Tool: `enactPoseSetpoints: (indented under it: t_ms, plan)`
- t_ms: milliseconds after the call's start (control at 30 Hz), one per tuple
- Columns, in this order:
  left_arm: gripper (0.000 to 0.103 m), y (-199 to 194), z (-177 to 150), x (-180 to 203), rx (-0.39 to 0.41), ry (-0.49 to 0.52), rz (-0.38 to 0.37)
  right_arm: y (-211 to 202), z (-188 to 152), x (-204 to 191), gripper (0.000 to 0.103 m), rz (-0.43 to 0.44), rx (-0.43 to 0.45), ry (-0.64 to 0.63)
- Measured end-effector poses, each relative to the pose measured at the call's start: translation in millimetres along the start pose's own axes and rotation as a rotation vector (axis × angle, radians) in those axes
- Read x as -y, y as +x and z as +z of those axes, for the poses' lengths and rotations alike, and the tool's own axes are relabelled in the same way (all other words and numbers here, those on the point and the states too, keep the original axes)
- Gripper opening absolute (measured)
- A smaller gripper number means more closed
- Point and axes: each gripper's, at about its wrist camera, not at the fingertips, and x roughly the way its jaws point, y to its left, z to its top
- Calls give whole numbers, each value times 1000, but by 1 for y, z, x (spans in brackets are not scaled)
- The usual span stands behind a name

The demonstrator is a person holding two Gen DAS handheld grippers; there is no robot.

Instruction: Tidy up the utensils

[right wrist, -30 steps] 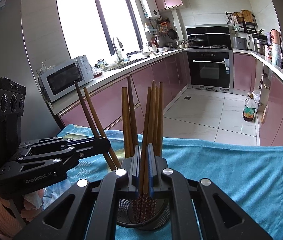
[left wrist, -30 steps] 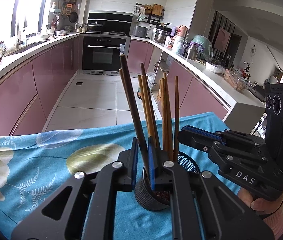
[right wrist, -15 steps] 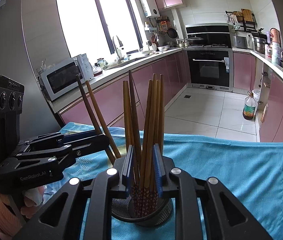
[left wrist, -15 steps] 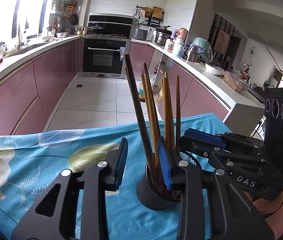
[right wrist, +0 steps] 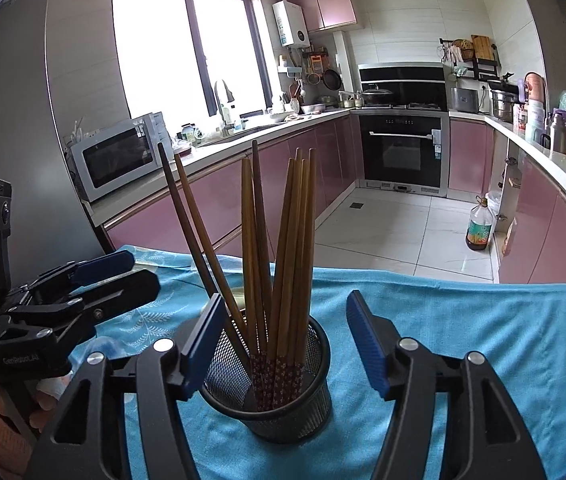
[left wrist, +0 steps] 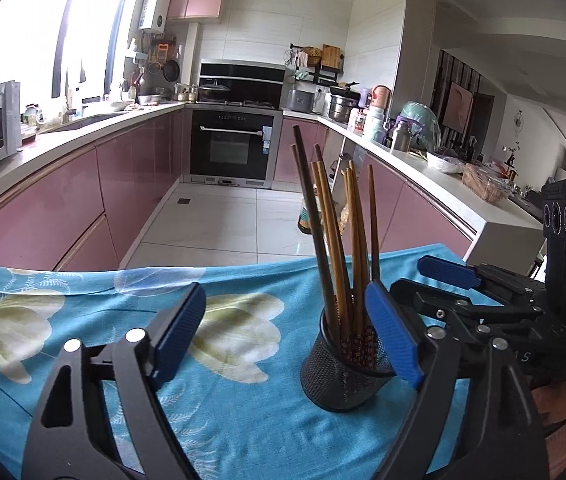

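Chopsticks [right wrist: 283,248] stand bunched in a black mesh holder [right wrist: 279,396] on your blue-clothed table [right wrist: 463,320]. Your right tongs [right wrist: 283,340] straddle the holder, released; your left tongs [left wrist: 283,340] gape beside it, holding nothing, apparently having let go

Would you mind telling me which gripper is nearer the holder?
Right. The right gripper straddles the holder, open; the left gripper sits off to its side.

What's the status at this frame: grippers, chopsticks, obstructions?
Left gripper open, empty. Right gripper open, empty, fingers straddling the mesh cup. Chopsticks all standing in the cup on the blue cloth. Nothing in the way.
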Motion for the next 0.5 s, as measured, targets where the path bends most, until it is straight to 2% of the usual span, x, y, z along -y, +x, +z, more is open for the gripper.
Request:
enactPoseSetpoints:
  t_ms: [33, 67, 133, 233, 333, 500]
  plan:
    - [97, -5, -4, -2, 18, -1, 22, -3, -1, -1, 78, -12, 12, -5]
    - [98, -12, -7, -4, 42, -2, 45, -7, -3, -2, 83, -29, 30, -8]
    - [98, -22, -12, -7, 72, -2, 75, -13, -5, -7, 84, -48, 57, -28]
    - [98, -37, -18, -11, 104, -8, 114, -21, -11, -15, 95, -87, 90, -58]
    - [98, -52, -23, -14, 158, -6, 167, -29, -17, -24, 97, -105, 133, -76]
    - [98, -70, -28, -14, 212, 0, 213, -37, -28, -34, 97, -153, 201, -72]
